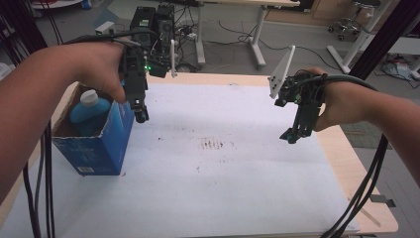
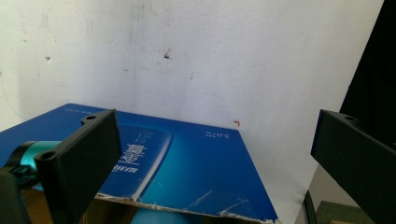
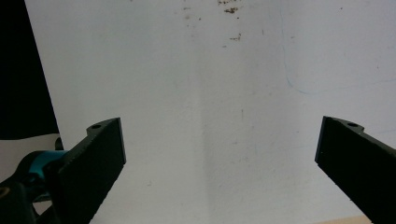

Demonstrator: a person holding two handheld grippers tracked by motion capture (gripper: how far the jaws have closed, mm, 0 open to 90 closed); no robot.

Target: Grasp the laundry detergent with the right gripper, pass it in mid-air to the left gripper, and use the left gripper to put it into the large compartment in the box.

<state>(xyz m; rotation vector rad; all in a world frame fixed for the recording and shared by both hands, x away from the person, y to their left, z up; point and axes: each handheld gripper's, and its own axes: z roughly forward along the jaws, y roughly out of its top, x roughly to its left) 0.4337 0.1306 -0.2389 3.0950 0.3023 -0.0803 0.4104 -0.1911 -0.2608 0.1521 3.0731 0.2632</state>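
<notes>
Near the left edge of the desk (image 1: 237, 198), toward the person's side, a blue carton (image 1: 96, 144) is standing upright with its top torn open, and a blue bottle (image 1: 89, 110) with a white cap is sitting inside it, its neck rising to about the rim. Just beyond and above the carton's right wall, the left tongs (image 1: 140, 113) are hanging with jaws spread wide and gripping nothing; the left gripper view is looking down past them onto the carton's printed face (image 2: 187, 163). Farther over, toward the right edge, the right tongs (image 1: 292, 135) are hovering above the bare white covering, likewise spread wide and empty. Judging by this, the bottle is already resting in the carton, or not yet lifted out; nothing is being gripped.
</notes>
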